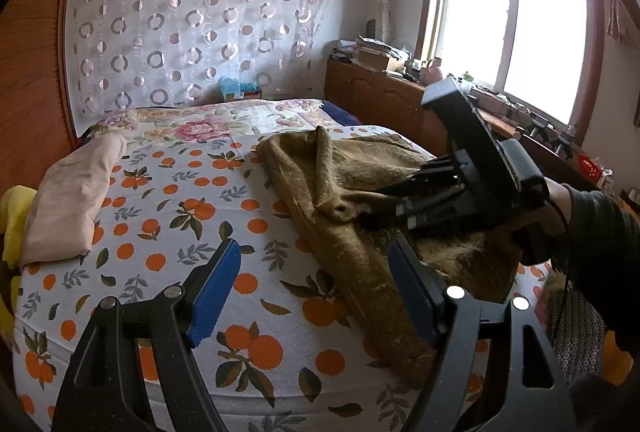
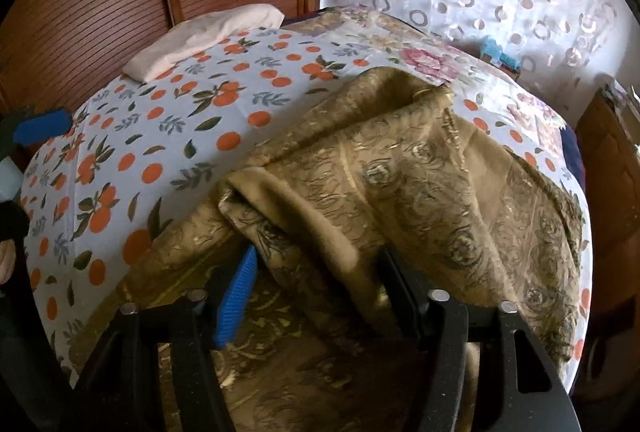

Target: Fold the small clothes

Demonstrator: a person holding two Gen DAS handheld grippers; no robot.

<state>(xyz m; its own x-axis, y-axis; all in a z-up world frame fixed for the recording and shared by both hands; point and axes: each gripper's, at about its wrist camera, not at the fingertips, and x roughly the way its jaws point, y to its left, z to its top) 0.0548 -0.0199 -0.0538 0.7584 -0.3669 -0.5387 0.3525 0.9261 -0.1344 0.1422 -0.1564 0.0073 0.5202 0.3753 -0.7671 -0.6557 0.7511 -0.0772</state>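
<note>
My right gripper (image 2: 316,296) is down in the olive-brown patterned garment (image 2: 420,168), which lies rumpled on the bed (image 1: 168,192) with its orange-and-leaf sheet. A raised fold of that cloth runs straight between my right jaws, and they look drawn in on it from both sides, so I take it as pinched, though the far pad is half hidden by the fabric. In the left wrist view the garment's long axis runs diagonally, from the far middle of the bed down toward the near right edge, and a ridge of cloth stands up along it toward the headboard. My left gripper (image 1: 316,292) hangs over the sheet with its jaws wide apart and nothing in them; the garment's near hem lies just to the right of them, partly behind the right jaw. So my right hand is already on the cloth, and my left must go right and forward to meet the edge. A folded pale peach cloth (image 1: 68,200) sits well apart at the left of the bed. I can read no brand, label or writing anywhere.
</note>
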